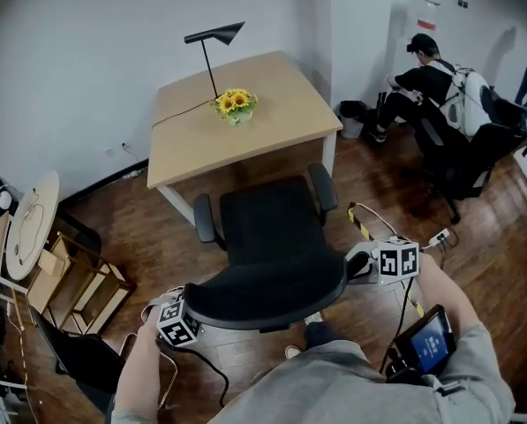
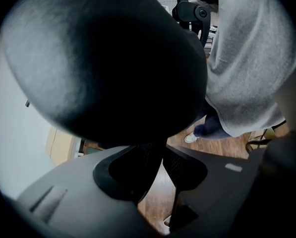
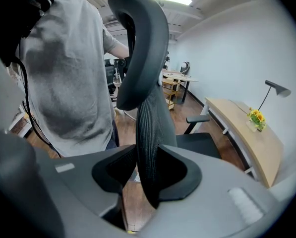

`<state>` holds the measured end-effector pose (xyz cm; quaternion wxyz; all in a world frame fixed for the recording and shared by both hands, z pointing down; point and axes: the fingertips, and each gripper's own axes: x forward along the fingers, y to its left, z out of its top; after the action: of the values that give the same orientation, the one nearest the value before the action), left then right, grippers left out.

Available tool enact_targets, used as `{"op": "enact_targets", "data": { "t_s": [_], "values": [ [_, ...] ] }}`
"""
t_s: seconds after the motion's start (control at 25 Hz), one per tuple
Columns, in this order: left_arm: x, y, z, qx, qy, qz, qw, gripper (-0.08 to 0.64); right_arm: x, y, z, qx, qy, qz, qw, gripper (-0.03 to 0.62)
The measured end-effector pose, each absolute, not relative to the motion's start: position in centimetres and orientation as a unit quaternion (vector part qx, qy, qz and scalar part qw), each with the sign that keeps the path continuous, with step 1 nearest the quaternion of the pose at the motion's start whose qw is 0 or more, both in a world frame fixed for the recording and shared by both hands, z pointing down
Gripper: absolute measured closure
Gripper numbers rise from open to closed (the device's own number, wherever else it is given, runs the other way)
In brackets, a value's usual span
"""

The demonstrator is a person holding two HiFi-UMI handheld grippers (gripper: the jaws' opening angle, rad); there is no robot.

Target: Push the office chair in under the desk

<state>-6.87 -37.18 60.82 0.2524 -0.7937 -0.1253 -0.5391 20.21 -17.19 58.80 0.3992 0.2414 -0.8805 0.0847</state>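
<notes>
The black office chair [image 1: 267,223] faces the light wooden desk [image 1: 272,104], its seat front and armrests at the desk's near edge. Its curved backrest top [image 1: 263,294] is closest to me. My left gripper [image 1: 179,321] grips the backrest's left end; in the left gripper view the gripper [image 2: 160,165] has black mesh [image 2: 148,155] wedged between its jaws. My right gripper [image 1: 391,259] is at the backrest's right end. In the right gripper view the gripper [image 3: 147,167] clamps the mesh backrest edge [image 3: 148,118], with the desk [image 3: 247,133] beyond.
A black lamp [image 1: 214,38] and a pot of yellow flowers [image 1: 235,104] stand on the desk. A seated person [image 1: 426,78] and another dark chair [image 1: 475,157] are at the back right. A wooden rack [image 1: 78,281] stands left. A cable [image 1: 365,219] lies on the floor.
</notes>
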Motion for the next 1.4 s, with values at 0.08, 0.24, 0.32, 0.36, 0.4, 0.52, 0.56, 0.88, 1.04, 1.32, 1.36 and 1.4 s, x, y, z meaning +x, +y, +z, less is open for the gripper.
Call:
{"op": "enact_targets", "data": {
  "t_s": [0.08, 0.24, 0.32, 0.36, 0.4, 0.52, 0.56, 0.88, 1.04, 1.32, 1.36, 1.4],
  "values": [
    [-6.3, -38.4, 60.6, -0.794, -0.125, -0.539, 0.253, 0.405, 20.7, -18.3, 58.6, 0.243, -0.882, 0.08, 0.396, 0.453],
    [-5.0, -40.1, 60.5, -0.794, -0.123, -0.541, 0.247, 0.403, 22.0, -20.2, 58.3, 0.241, -0.882, 0.077, 0.396, 0.453],
    [-4.5, -41.0, 60.6, -0.794, -0.123, -0.543, 0.246, 0.403, 22.7, -21.2, 58.5, 0.24, -0.883, 0.074, 0.396, 0.453],
    [-4.2, -41.5, 60.7, -0.794, -0.122, -0.543, 0.245, 0.403, 23.0, -21.6, 58.5, 0.24, -0.883, 0.072, 0.396, 0.453],
    [-3.8, -41.9, 60.7, -0.794, -0.121, -0.543, 0.245, 0.403, 23.4, -22.0, 58.5, 0.24, -0.884, 0.071, 0.395, 0.453],
    [-2.8, -43.3, 60.7, -0.795, -0.116, -0.542, 0.245, 0.403, 24.5, -23.6, 58.5, 0.238, -0.884, 0.068, 0.396, 0.453],
    [-2.4, -43.8, 60.7, -0.796, -0.114, -0.542, 0.244, 0.402, 24.9, -24.1, 58.5, 0.237, -0.885, 0.067, 0.395, 0.453],
    [0.3, -47.8, 60.5, -0.798, -0.103, -0.542, 0.241, 0.4, 27.9, -28.5, 58.2, 0.231, -0.887, 0.061, 0.396, 0.454],
    [1.7, -49.8, 60.4, -0.799, -0.101, -0.544, 0.237, 0.4, 29.5, -30.7, 58.0, 0.23, -0.889, 0.051, 0.393, 0.456],
    [3.8, -52.6, 60.4, -0.8, -0.092, -0.548, 0.227, 0.399, 31.7, -33.8, 58.0, 0.219, -0.893, 0.04, 0.391, 0.459],
    [4.0, -53.0, 60.4, -0.799, -0.092, -0.549, 0.227, 0.399, 31.9, -34.2, 58.0, 0.218, -0.893, 0.04, 0.391, 0.459],
    [4.2, -53.4, 60.4, -0.799, -0.092, -0.549, 0.227, 0.399, 32.1, -34.6, 58.0, 0.218, -0.894, 0.041, 0.39, 0.459]
  ]
}}
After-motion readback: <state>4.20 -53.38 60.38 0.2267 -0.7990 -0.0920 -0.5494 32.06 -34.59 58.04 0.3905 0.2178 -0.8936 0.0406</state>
